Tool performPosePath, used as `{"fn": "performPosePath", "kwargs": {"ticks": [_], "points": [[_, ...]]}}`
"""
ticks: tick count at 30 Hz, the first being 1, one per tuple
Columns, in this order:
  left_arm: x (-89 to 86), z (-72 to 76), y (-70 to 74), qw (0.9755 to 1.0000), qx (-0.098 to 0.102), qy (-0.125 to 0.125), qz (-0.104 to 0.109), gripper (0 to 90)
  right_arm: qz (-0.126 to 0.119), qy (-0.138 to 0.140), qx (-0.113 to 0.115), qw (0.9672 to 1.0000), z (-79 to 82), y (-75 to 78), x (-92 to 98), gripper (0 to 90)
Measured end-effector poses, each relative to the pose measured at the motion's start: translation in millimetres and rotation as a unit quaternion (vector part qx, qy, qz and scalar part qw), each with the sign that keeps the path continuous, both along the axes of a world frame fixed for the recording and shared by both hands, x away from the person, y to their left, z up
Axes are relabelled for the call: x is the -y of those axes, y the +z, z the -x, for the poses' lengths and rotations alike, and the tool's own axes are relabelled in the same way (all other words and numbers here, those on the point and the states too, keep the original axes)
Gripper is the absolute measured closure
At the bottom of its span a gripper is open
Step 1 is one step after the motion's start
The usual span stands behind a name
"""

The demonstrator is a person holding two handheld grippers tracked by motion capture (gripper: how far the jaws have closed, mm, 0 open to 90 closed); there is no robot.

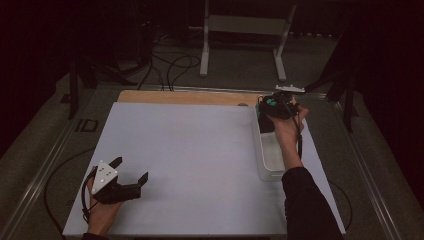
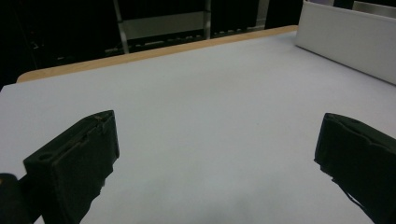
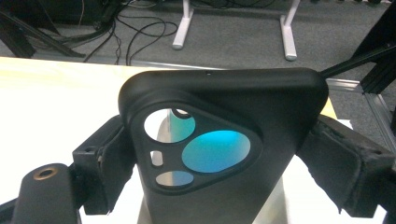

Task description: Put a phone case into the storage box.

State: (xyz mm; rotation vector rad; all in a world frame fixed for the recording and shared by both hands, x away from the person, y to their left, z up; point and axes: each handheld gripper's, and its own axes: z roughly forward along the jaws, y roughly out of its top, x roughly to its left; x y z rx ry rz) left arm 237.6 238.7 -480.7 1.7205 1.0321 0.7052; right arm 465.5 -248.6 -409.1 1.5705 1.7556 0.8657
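Observation:
A black phone case (image 3: 224,102) with a cut-out camera window is clamped between the jaws of my right gripper (image 3: 226,182), its back facing the camera. In the high view my right gripper (image 1: 274,106) holds the case (image 1: 266,121) above the far end of a white bin (image 1: 265,165) at the right of the mat. Near the mat's front left corner, my left gripper (image 1: 132,168) rests low with its jaws wide apart. Nothing lies between the jaws of my left gripper (image 2: 219,158); bare white mat (image 2: 210,93) stretches ahead.
The white mat (image 1: 190,150) covers a wooden table whose far edge (image 1: 185,96) shows. The bin's wall (image 2: 345,42) rises at the far right in the left gripper view. Beyond the table, a metal stand (image 1: 245,30) and cables (image 1: 170,65) are on the floor.

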Motion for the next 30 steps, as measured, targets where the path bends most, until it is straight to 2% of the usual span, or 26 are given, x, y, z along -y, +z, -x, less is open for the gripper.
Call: {"fn": "performPosePath", "kwargs": {"ticks": [14,19,30], "points": [[0.5,0.3,-0.3,1.0000,-0.001,-0.002,-0.001,0.3,0.008,-0.009,-0.017,0.9998,-10.8,-15.5,-3.2,14.3],[0.2,0.4,-0.1,1.0000,0.000,-0.002,0.000,0.3,0.017,-0.009,-0.016,0.9997,-14.9,-17.2,-6.4,14.2],[0.3,1.2,0.2,1.0000,0.000,-0.003,0.002,0.3,0.019,-0.007,-0.019,0.9996,-25.8,-20.6,-9.5,13.5]]}}
